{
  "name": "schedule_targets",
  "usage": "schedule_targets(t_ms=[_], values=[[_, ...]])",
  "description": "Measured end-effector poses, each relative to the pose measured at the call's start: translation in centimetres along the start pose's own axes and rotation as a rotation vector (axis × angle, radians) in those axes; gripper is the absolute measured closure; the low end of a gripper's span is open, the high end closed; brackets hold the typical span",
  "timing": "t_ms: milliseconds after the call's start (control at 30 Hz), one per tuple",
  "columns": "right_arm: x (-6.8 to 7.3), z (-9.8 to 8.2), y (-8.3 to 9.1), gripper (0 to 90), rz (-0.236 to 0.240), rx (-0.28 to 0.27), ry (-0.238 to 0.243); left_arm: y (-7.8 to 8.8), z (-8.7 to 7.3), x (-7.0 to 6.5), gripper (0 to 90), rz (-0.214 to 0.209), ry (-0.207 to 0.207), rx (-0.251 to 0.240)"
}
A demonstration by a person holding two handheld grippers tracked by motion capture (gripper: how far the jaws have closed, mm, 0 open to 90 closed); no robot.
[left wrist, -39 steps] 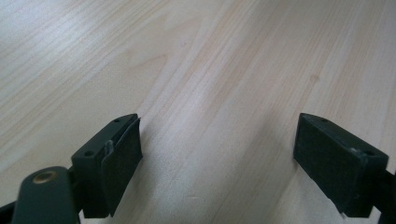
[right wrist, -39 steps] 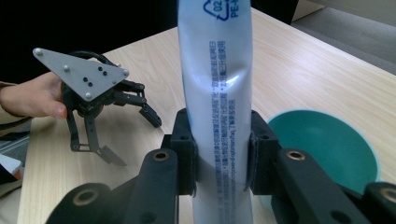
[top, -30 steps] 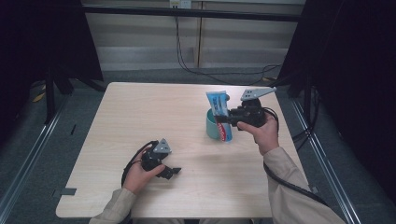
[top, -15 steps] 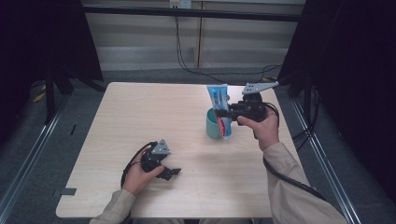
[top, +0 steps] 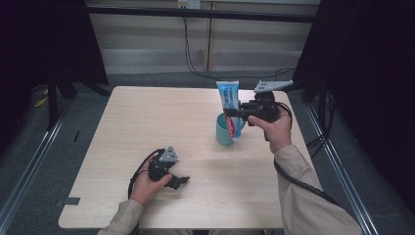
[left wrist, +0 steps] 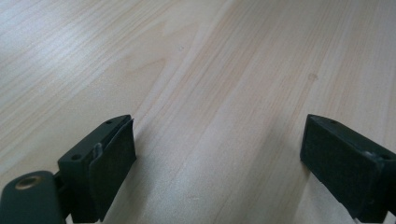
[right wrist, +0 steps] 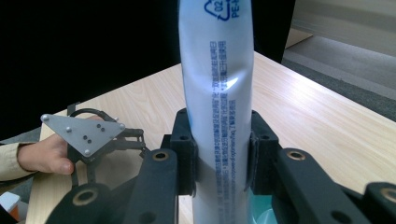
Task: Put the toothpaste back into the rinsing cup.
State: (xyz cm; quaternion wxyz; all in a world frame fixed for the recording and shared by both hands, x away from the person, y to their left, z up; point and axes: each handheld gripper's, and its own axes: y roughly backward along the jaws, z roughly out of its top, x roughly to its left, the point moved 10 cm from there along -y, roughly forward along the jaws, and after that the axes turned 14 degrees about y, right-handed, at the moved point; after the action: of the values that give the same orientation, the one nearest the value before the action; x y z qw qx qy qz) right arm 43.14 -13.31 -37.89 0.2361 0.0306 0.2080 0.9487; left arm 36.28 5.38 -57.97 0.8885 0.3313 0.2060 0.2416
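One toothpaste tube [right wrist: 217, 107] is clamped upright between the closed pads of the right gripper [top: 241, 116], its lower end set inside one teal cup [top: 225, 131] on the table's right half. The left gripper [left wrist: 217, 158] is held with jaws spread wide and empty, low over the pale wooden table [top: 147, 127]. Grey flooring, dark curtains and hanging cables are seen around the table.

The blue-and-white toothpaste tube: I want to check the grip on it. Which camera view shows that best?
The right gripper view: the blue-and-white toothpaste tube stands upright, clamped at both sides by the right gripper. The high view shows the tube small, lower end in the teal cup. The left gripper view shows bare table.
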Motion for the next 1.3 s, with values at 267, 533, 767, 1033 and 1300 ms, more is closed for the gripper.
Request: schedule_targets(t_ms=[267,533,767,1033,1300], values=[[-0.1,0.8,-0.4,69.6,0.000,-0.014,0.002,0.0,0.0,0.0,9.5,0.006,0.000,-0.002],[-0.4,1.4,-0.8,69.6,-0.006,-0.029,-0.005,0.0,0.0,0.0,9.3,0.006,0.004,-0.003],[-0.9,1.9,-0.8,69.6,-0.018,-0.034,-0.007,0.0,0.0,0.0,9.2,0.005,0.004,-0.002],[-1.6,2.7,-0.8,69.6,-0.028,-0.049,-0.010,-0.1,0.1,0.0,8.8,0.002,0.009,-0.005],[-2.4,3.3,-0.8,69.6,-0.046,-0.053,-0.009,0.0,0.0,0.0,8.8,0.001,0.005,0.002]])
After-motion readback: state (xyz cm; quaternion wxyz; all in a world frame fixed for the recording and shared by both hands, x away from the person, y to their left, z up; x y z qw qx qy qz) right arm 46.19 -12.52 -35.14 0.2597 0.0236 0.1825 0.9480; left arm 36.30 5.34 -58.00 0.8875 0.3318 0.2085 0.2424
